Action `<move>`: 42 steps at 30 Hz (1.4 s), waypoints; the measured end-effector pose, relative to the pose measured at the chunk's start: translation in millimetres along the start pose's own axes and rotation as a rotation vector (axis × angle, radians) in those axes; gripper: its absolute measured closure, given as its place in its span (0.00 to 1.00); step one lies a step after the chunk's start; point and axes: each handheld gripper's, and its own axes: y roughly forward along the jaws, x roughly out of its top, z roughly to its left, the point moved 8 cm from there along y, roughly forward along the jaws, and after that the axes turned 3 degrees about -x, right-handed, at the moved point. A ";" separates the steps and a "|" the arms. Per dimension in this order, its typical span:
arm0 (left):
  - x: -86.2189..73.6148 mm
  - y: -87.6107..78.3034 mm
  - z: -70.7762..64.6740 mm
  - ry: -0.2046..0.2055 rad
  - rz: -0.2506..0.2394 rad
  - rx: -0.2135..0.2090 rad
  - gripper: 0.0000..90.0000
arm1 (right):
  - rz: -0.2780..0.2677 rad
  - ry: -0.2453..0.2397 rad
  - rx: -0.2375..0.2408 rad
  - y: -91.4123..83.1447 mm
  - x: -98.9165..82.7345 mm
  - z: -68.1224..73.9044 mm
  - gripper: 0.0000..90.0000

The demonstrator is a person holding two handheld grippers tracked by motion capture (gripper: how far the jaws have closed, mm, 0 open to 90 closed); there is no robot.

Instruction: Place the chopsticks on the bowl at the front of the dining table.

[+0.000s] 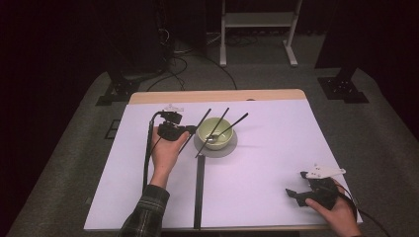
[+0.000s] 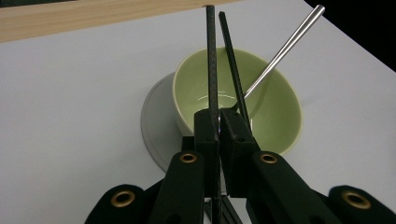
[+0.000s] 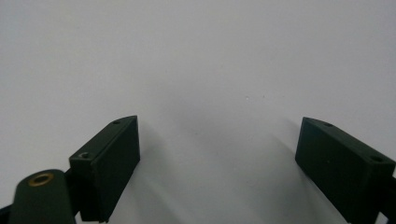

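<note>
A light green bowl (image 1: pixel 223 140) (image 2: pixel 275 107) stands on a grey saucer (image 1: pixel 228 149) (image 2: pixel 156 121) at the middle of the white table. A metal spoon (image 1: pixel 233 125) (image 2: pixel 285 46) rests in the bowl, its handle sticking out to the far right. My left gripper (image 1: pixel 189 130) (image 2: pixel 218 116) sits just left of the bowl, shut on a pair of black chopsticks (image 1: pixel 203 118) (image 2: pixel 211 56) that reach out over the bowl. My right gripper (image 1: pixel 295 194) (image 3: pixel 219 154) lies near the table's front right corner, jaws wide apart over bare table.
A long black strip (image 1: pixel 198 192) lies on the table from below the saucer to the front edge. The wooden far edge (image 1: pixel 212 96) of the table borders the white sheet. Beyond the table stand a white frame (image 1: pixel 257 29) and cables on the floor.
</note>
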 end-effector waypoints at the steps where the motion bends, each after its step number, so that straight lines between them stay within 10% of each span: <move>1: 0.4 2.1 0.9 -0.003 0.003 0.001 0.96 | 0.000 0.000 0.000 0.0 0.0 0.0 0.14; 42: 24.1 67.8 4.0 -0.052 0.049 0.052 0.96 | -0.001 -0.003 -0.001 -0.1 0.0 -0.1 0.14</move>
